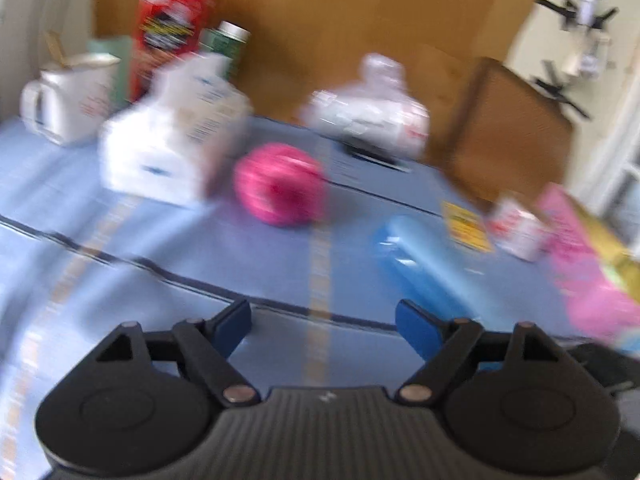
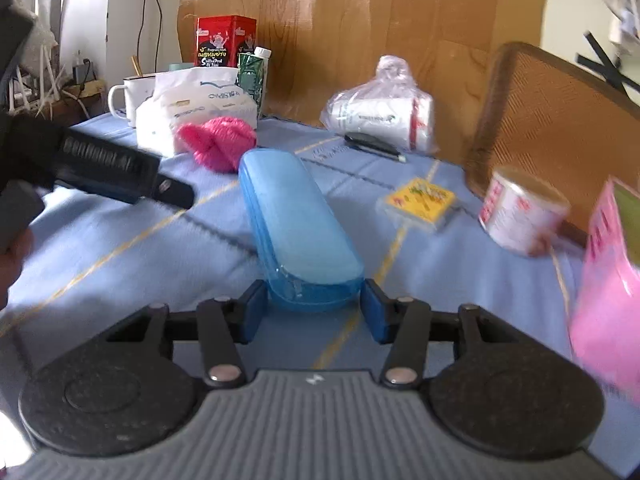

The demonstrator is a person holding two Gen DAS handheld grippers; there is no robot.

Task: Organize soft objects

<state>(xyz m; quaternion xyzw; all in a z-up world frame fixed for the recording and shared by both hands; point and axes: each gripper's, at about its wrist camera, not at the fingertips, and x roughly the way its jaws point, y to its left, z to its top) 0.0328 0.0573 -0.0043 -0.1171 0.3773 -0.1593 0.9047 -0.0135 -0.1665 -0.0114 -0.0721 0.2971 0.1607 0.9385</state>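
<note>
Approach is judged the step in hand; the left tool (image 1: 323,326) is held wide open and empty, the right tool (image 2: 313,307) brackets the blue case (image 2: 296,220) unclamped; closing is needed next.

Case (image 2: 298,228) glossy translucent plastic; cloth (image 2: 120,248) matt woven; yarn ball (image 2: 218,142) fuzzy; wall (image 2: 360,20) smooth wood.

We see a pink yarn ball (image 2: 218,142), round and loosely wound, resting on the blue-clothed tabletop (image 2: 120,248) just in front of a white tissue pack (image 2: 192,110), soft and crumpled. A plastic-wrapped white bundle (image 2: 380,114) lies on its side farther right, well apart.
</note>
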